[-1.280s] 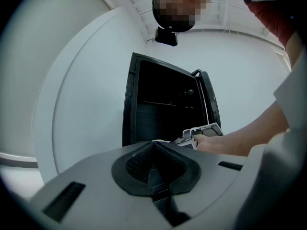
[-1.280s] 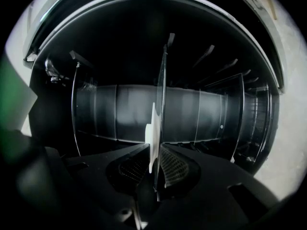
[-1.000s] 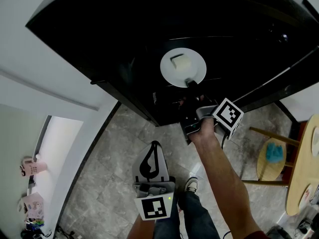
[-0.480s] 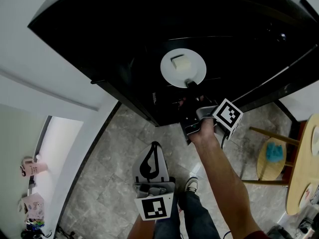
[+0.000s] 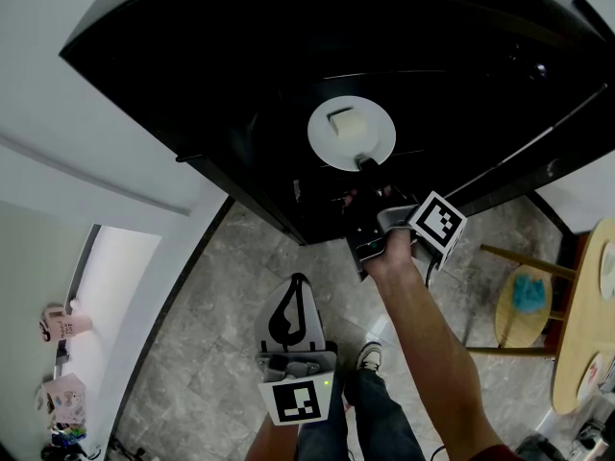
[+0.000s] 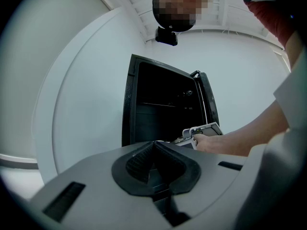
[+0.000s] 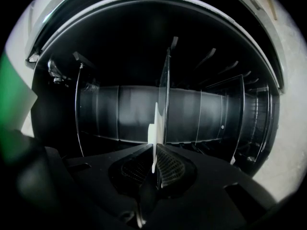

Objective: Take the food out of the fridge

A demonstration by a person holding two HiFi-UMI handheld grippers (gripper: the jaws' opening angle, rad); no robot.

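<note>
**Right tongs.** We find the right tongs (image 5: 368, 164) clamped on the near rim of the plate (image 5: 377, 131). Their own view shows that rim edge-on, pinched between the two jaws.

**Food.** The food (image 5: 346, 121), a pale block, lies about mid-plate just beyond the tips of the right tongs, inside the dark fridge (image 5: 240, 75). It is not yet out.

**Reason for the hold.** In our judgement the rim is taken so that the jaws never touch the food and the plate serves as its carrier. The tongs reach in level, which should keep the plate flat.

**Left tongs.** The left tongs (image 5: 299, 281) hang well behind the right pair, outside the fridge, jaws together on nothing. We judge them kept back to leave the opening free.

**Risk.** A one-sided rim grip may let the far edge droop, and the loose block could slide.
</note>
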